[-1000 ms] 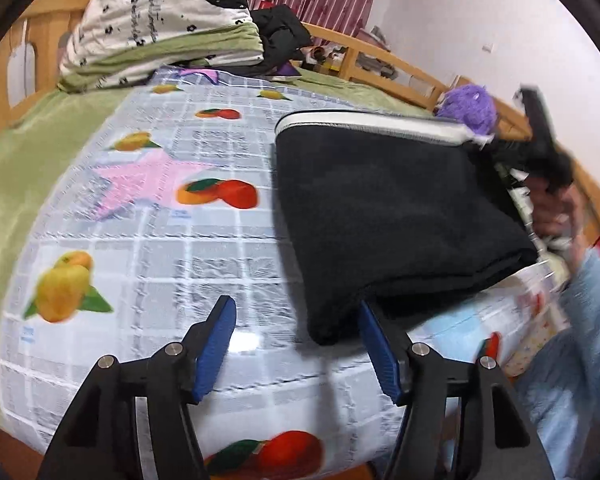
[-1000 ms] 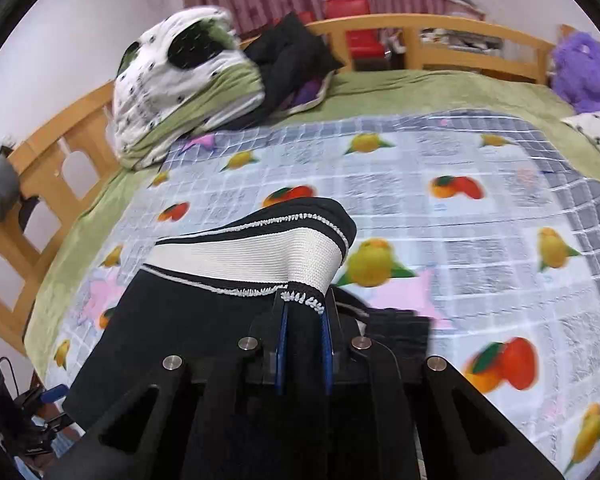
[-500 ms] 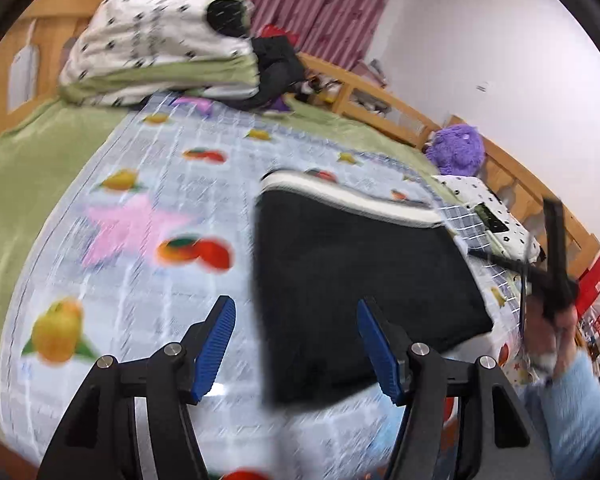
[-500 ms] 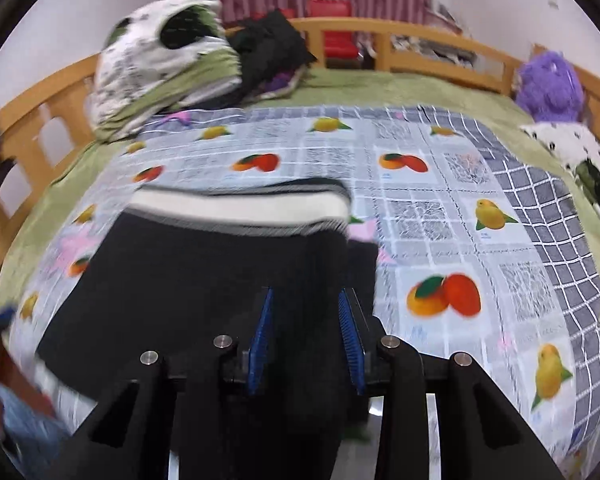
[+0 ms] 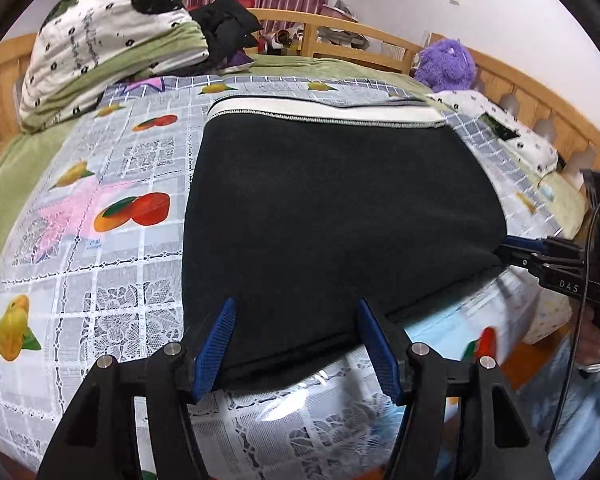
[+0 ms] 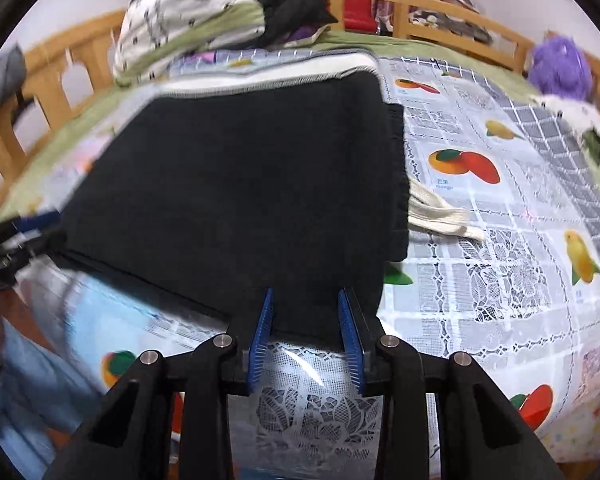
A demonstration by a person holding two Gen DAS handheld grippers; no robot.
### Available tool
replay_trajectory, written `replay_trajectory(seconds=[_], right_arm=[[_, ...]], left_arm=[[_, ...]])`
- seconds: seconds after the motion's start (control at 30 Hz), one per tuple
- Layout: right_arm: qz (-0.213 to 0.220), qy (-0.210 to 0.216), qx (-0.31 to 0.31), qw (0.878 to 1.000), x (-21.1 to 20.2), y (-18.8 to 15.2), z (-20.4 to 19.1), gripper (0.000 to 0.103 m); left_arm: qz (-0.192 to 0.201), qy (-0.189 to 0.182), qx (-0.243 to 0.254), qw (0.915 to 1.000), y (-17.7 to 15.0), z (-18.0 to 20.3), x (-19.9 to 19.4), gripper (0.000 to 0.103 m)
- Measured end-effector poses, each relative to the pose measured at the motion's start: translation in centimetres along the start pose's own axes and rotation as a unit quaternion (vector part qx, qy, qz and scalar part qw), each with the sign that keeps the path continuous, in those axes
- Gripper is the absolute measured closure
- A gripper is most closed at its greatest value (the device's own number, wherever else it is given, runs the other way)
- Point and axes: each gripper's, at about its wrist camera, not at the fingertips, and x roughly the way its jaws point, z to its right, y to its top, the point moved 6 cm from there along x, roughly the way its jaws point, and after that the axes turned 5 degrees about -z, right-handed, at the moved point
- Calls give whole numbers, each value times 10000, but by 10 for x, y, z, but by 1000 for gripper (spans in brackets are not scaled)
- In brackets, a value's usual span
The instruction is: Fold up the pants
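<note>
**Folded black pants settle flat on fruit-print bed cover, both grippers let go**

At 9 o'clock in the left wrist view, a folded quilt [image 5: 108, 44] sits on the bed beside a pile of dark clothes [image 5: 224, 28]. The left gripper [image 5: 296, 340] hangs at 6 o'clock, its 2 blue fingers spread wide and holding nothing, the near hem of the pants [image 5: 332, 216] lying between and just beyond them. The pants rest as 1 thick black rectangle on the bed cover [image 5: 112, 264], the white waistband [image 5: 324, 114] at 12 o'clock. At 3 o'clock the right gripper [image 5: 516, 250] reaches the pants' near corner; a purple plush toy [image 5: 446, 64] sits at 1 o'clock.

In the right wrist view the right gripper [image 6: 306, 336] shows its fingers parted, nothing pinched, the hem just ahead of them. A cream drawstring [image 6: 440, 212] trails out at 3 o'clock.

The fabric looks like a soft, limp, fairly heavy knit: it should sag if lifted by 1 point and is unlikely to slip in the ridged pads. The 2 near corners of the hem look like the best hold for a further fold.

Compared with 1 second ago, the right gripper no longer clamps the waistband, which has gone from lifted to flat, and the left gripper has moved over the hem.
</note>
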Motion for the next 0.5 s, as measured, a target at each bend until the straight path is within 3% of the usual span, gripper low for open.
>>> replay_trajectory(seconds=[0.1, 0.17, 0.23, 0.37, 0.47, 0.5], right_arm=[[482, 266, 68, 9985, -26, 18, 5, 69], [844, 208, 26, 9962, -40, 40, 10, 64], [887, 57, 39, 9960, -40, 62, 17, 60], [711, -100, 429, 9965, -14, 109, 42, 51], [153, 120, 1024, 9946, 31, 129, 65, 50], [-16, 190, 1173, 9929, 44, 131, 72, 45]], left_arm=[[125, -165, -250, 9995, 16, -10, -9, 42], [217, -104, -318, 9992, 34, -18, -13, 42], [240, 32, -382, 9990, 59, -27, -13, 42], [259, 185, -324, 9990, 98, -42, -5, 42], [245, 330, -307, 9987, 114, -56, 12, 42], [209, 298, -410, 9985, 113, -61, 18, 42]])
